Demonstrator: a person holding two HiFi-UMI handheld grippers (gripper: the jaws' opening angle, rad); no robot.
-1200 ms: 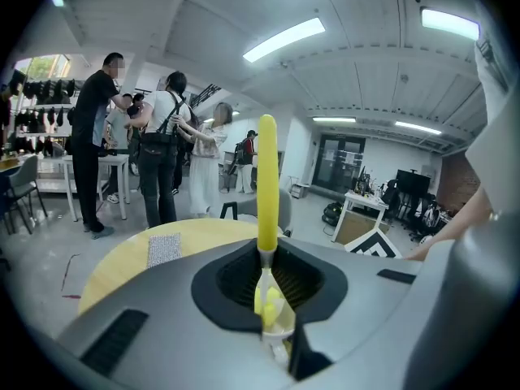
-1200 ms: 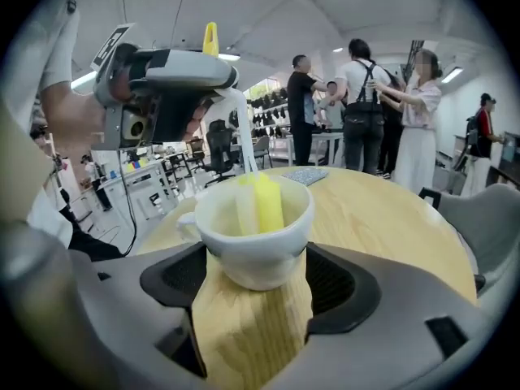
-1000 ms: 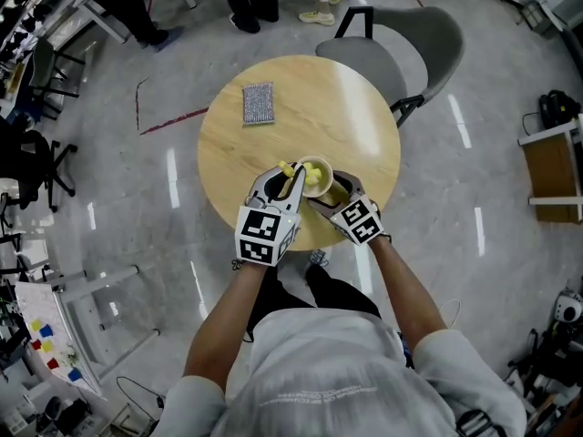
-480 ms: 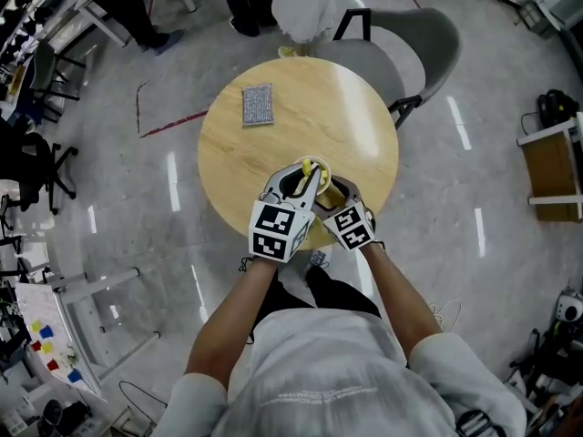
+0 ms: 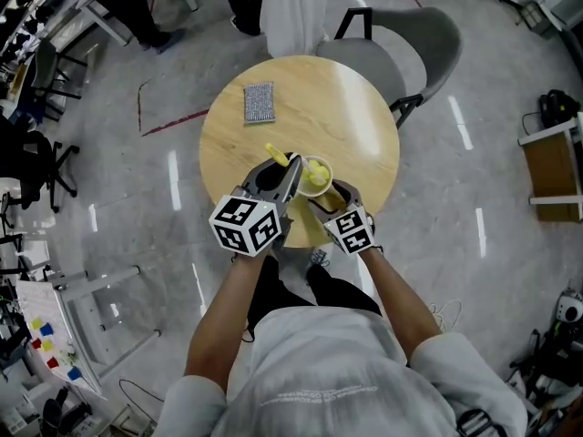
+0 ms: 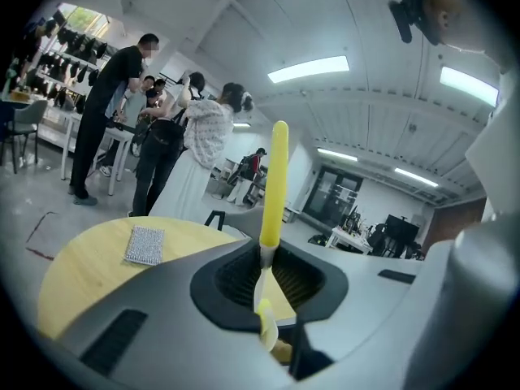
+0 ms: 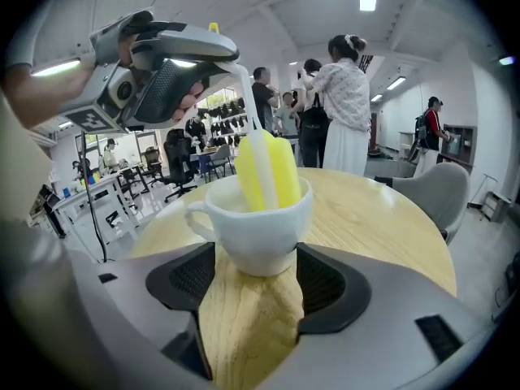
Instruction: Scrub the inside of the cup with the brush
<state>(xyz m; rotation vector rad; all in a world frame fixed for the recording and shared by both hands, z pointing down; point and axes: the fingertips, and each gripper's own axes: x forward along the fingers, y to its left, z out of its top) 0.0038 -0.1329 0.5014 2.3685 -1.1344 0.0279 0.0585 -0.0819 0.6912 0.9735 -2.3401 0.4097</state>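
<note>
A white cup (image 5: 316, 173) (image 7: 260, 226) stands on the round wooden table (image 5: 355, 126) near its front edge. The right gripper (image 5: 319, 191) (image 7: 256, 275) reaches it from the front. Its jaws are closing and both pads meet the cup's lower walls. The left gripper (image 5: 290, 173) (image 6: 264, 287) comes in from the left, above the cup, and is shut on the yellow brush handle (image 5: 276, 153) (image 6: 276, 177). The handle sticks up and away from me. The yellow and white brush head (image 7: 268, 173) sits inside the cup.
A grey scrub pad (image 5: 259, 104) (image 6: 145, 245) lies at the table's far left. A grey chair (image 5: 410, 53) stands behind the table at the right. A person in white (image 5: 291, 7) stands just past the far edge, with others further off.
The left gripper has swung down and to the left, tipping the brush so that its handle shows beyond the jaws. The cup's rim is uncovered again. The right gripper stays at the cup.
</note>
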